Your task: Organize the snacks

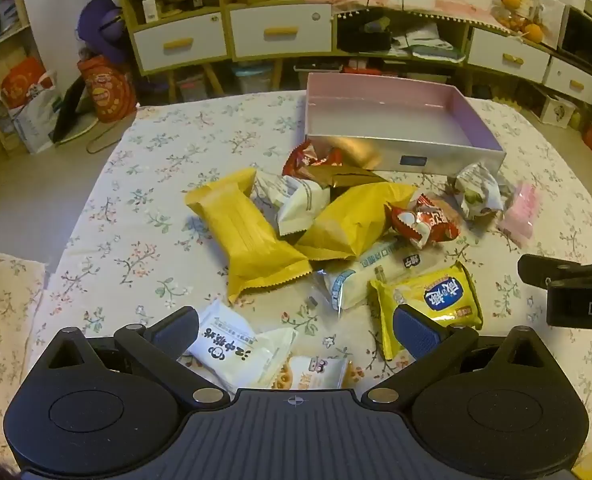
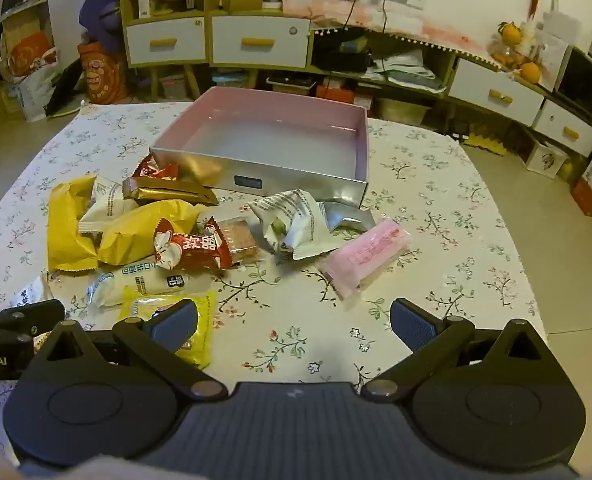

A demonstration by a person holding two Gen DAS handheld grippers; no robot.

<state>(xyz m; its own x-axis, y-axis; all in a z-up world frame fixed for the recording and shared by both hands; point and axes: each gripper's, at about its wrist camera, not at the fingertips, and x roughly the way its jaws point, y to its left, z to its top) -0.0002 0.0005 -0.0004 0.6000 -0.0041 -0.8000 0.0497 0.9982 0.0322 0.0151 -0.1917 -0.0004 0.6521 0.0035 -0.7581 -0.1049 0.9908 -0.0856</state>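
Note:
A heap of wrapped snacks lies on the flowered tablecloth in front of a shallow silver box (image 1: 406, 158) (image 2: 296, 178) with a pink inside, which holds nothing. The heap includes two plain yellow packs (image 1: 248, 236) (image 2: 66, 232), a red pack (image 1: 424, 220) (image 2: 188, 250), a yellow biscuit pack (image 1: 432, 300) (image 2: 164, 312), white packs (image 1: 236, 350) (image 2: 292, 220) and a pink pack (image 2: 366, 254) (image 1: 522, 210). My left gripper (image 1: 296, 330) hovers open above the near white pack. My right gripper (image 2: 294, 326) is open over bare cloth, with the pink pack just ahead.
The table's edges (image 2: 536, 312) drop off to the floor on the left and right. Behind the table stand low cabinets with white drawers (image 1: 280, 30) (image 2: 496, 96), bags and clutter on the floor. The right gripper's body (image 1: 576, 292) shows at the left view's right edge.

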